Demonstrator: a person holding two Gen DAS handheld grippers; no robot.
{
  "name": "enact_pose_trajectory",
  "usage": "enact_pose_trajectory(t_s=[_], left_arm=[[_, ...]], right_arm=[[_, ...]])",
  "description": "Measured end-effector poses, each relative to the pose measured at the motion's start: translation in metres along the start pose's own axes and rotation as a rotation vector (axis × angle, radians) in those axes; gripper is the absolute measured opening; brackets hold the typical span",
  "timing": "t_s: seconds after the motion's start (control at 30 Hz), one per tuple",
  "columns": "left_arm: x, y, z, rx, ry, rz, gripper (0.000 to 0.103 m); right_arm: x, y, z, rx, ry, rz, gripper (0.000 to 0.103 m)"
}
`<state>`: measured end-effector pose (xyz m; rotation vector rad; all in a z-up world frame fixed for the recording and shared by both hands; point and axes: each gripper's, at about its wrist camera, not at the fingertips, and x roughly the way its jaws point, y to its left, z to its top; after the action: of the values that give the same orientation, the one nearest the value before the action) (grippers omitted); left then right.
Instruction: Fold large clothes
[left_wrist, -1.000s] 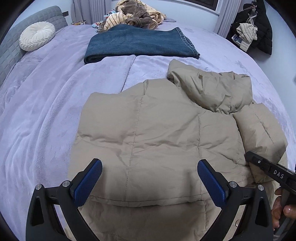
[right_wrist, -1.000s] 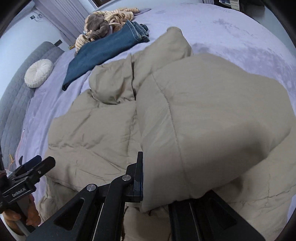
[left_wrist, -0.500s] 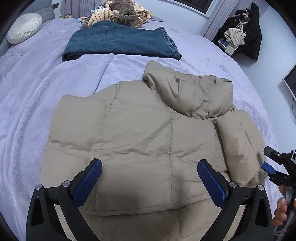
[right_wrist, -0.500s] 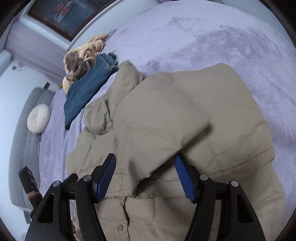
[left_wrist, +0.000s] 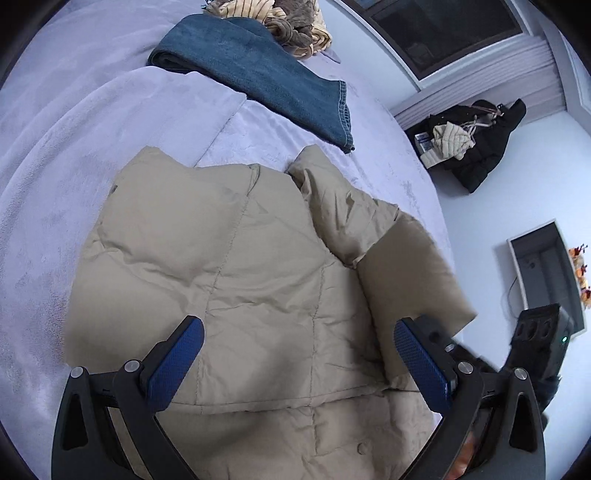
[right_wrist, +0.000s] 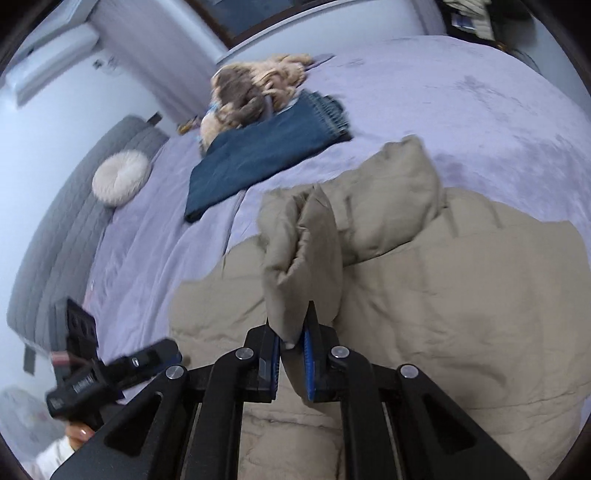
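Note:
A beige puffer jacket (left_wrist: 240, 266) lies spread on the lilac bed (left_wrist: 92, 129), hood toward the far side. My left gripper (left_wrist: 297, 328) hovers open over the jacket's lower body with nothing between its blue pads. My right gripper (right_wrist: 291, 354) is closing, its pads pinching the end of the jacket's sleeve (right_wrist: 299, 251), which rises off the jacket body (right_wrist: 461, 314). In the left wrist view that lifted sleeve (left_wrist: 410, 273) hangs at the jacket's right edge, with the right gripper's body (left_wrist: 543, 332) beyond it. The left gripper's body (right_wrist: 110, 373) shows at the lower left of the right wrist view.
Folded blue jeans (left_wrist: 258, 70) lie beyond the jacket, with a heap of striped and brown clothes (left_wrist: 288, 22) behind them. A round white cushion (right_wrist: 120, 177) rests by the grey headboard (right_wrist: 55, 240). Off the bed's right side stand a black coat (left_wrist: 480, 144) and a screen (left_wrist: 543, 273).
The right gripper let go of the folded fabric, opened, then closed on the sleeve end and lifted it. The left gripper rolled and swung, so the jacket now sits tilted in its view.

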<state>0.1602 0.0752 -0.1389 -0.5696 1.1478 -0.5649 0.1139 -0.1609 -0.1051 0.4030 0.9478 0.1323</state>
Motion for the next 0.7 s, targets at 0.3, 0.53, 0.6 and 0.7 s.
enact_pose_trajectory(t_s=[0.3, 0.53, 0.6, 0.7], left_arm=[[0.021, -0.017, 0.000, 0.027, 0.087, -0.084, 0.103], [0.065, -0.038, -0.003, 0.085, 0.155, -0.032, 0.103], [0.080, -0.045, -0.004, 0.102, 0.168, 0.001, 0.103], [0.095, -0.057, -0.005, 0.113, 0.168, 0.041, 0.078]], right_arm=[[0.009, -0.032, -0.043, 0.075, 0.202, 0.025, 0.061], [-0.065, -0.181, -0.087, 0.537, 0.104, -0.001, 0.063], [-0.082, -0.219, -0.098, 0.694, 0.022, 0.038, 0.063], [-0.092, -0.261, -0.105, 0.860, -0.078, 0.067, 0.063]])
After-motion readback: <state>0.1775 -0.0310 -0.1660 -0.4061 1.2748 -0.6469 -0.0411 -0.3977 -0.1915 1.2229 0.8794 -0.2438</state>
